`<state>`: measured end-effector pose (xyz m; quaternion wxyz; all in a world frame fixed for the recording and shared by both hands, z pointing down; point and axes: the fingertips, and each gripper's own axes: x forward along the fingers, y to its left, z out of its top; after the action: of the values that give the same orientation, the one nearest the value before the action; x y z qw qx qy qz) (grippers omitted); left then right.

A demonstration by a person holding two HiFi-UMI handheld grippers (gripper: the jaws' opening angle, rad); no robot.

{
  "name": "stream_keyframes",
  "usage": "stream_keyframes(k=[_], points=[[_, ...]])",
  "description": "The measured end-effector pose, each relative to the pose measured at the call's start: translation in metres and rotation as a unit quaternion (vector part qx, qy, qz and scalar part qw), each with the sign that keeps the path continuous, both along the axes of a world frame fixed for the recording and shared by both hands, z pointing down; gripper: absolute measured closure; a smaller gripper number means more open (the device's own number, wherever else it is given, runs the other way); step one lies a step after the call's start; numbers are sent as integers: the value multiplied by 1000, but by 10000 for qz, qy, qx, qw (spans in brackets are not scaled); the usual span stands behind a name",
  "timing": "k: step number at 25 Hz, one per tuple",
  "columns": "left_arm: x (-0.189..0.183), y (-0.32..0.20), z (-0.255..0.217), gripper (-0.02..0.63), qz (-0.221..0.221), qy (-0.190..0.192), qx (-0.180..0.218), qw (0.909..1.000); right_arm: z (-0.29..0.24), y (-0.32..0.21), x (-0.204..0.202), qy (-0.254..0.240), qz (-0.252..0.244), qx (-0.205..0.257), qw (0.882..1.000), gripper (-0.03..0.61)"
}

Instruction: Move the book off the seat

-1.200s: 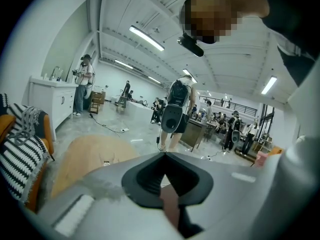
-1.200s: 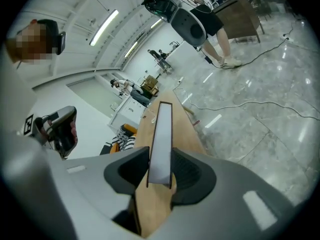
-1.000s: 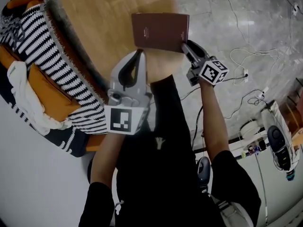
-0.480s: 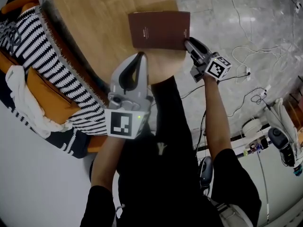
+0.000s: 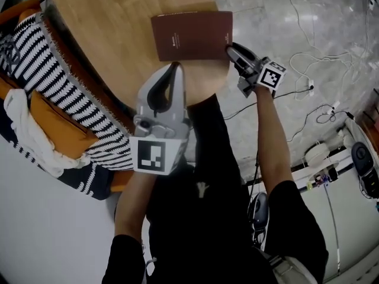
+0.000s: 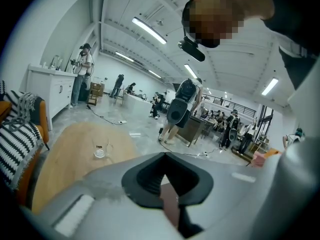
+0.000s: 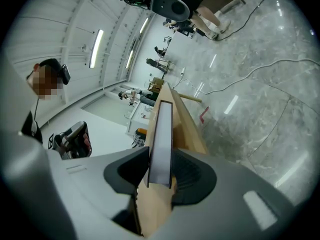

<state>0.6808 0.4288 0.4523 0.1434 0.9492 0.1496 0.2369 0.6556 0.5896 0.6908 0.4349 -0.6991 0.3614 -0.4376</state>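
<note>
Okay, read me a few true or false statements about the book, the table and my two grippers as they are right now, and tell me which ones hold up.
1. The right gripper grips the book at one corner. True.
2. The book is over the wooden table, near its edge. True.
3. The book is open. False: it is closed, with its dark red cover facing up.
4. The left gripper also grips the book. False: it is apart from the book, with its jaws together on nothing.
5. In the head view, a striped blanket lies to the left of the table. True.
</note>
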Motion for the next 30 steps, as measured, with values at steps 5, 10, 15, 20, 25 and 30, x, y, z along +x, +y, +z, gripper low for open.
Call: stream_keyframes(k=[5,10,15,20,25,30], points=[[7,17,3,607,69,17,-56,10000,12,6,-5,-83,-9,16,10000,423],[11,39,4,607,187,18,-168,9997,17,6,-9,-101,96,253,9996,422],[12,58,2,607,418,26,-242,9988,23,8,-13,-189,109,215,9995,422],[20,71,26,607,546,-136,-277,9980,47,13,-16,-323,104,286,9990,420],[20,73,29,607,567,-162,-334,9977,49,16,-15,-261,213,261,9991,420],[19,75,29,607,621,-151,-378,9972,49,14,-16,-270,191,192,9993,419]])
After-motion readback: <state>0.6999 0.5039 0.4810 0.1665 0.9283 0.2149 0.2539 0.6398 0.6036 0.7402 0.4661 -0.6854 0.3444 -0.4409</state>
